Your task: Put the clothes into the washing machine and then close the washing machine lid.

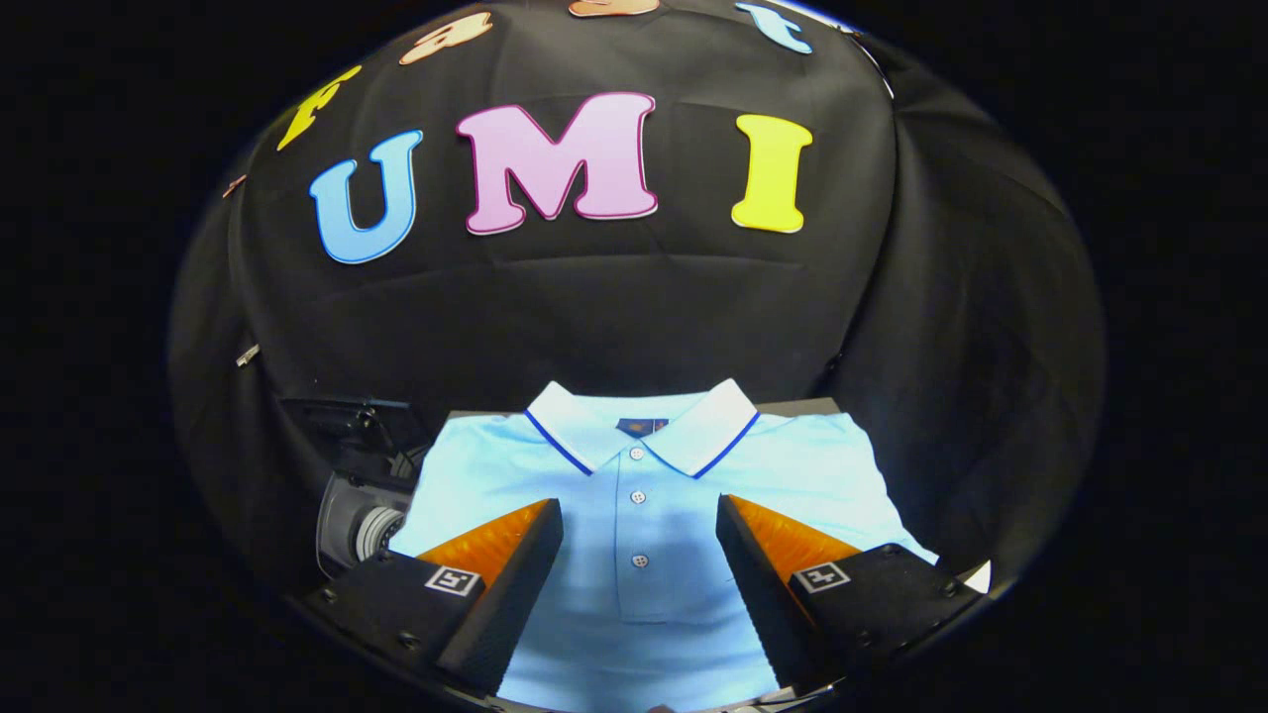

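Gripper (pixel 639 515) hangs over the front of the scene, pointing fwd and a bit down. Its two fingers (pixel 515 540) are spread wide apart, holding nothing, w/ a square marker tag on each.

Between and under the fingers lies a light blue short-sleeved polo shirt w/ a white, dark-blue-edged collar (pixel 639 475), spread flat, face up. Button placket runs down the gap between the fingers; neither finger clearly touches the cloth. Collar sits just beyond the fingertips.

Shirt rests on a dark flat surface (pixel 792 406); its far edge shows behind the collar. Left of the shirt, near the left finger, is a grey round machine part (pixel 362 530) w/ cables. Beyond: black cloth wall (pixel 634 307), open room above the shirt.
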A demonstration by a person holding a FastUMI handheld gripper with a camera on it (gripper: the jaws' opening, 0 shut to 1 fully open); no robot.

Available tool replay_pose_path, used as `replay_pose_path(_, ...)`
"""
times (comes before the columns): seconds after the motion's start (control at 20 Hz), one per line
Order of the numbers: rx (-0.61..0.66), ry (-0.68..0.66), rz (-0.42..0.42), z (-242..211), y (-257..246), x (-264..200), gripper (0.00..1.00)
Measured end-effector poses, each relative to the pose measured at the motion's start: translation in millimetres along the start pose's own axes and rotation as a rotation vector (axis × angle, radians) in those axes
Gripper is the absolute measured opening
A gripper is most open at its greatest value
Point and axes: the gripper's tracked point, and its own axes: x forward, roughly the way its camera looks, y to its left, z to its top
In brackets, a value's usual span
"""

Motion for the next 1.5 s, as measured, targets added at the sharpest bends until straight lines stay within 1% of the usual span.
replay_pose_path(0.3,-0.024,0.119,-0.004,-22.6,-6.7,21.0,0.99)
replay_pose_path(0.45,0.003,0.195,0.009,-35.2,-5.9,24.5,0.98)
replay_pose_path(0.55,0.017,0.204,0.001,-34.0,-5.9,25.8,0.98)
replay_pose_path(0.7,-0.043,0.248,0.004,-37.9,-3.3,26.2,0.98)
replay_pose_path(0.75,-0.034,0.258,0.007,-37.0,-1.9,26.1,0.98)
replay_pose_path(0.8,-0.033,0.265,0.005,-36.4,-1.4,25.8,0.93)
replay_pose_path(0.9,-0.043,0.276,0.016,-35.9,1.7,23.7,0.91)
replay_pose_path(1.0,-0.048,0.273,0.01,-36.7,0.5,24.8,0.66)
replay_pose_path(1.15,-0.042,0.288,-0.004,-38.2,2.2,25.0,0.66)
replay_pose_path(1.25,-0.06,0.303,0.01,-38.0,5.8,24.1,0.66)
replay_pose_path(1.3,-0.025,0.296,-0.003,-37.0,6.5,27.4,0.55)
replay_pose_path(1.4,-0.042,0.277,-0.003,-39.6,5.2,25.2,0.32)
replay_pose_path(1.5,-0.018,0.289,-0.008,-39.9,7.3,23.8,0.32)
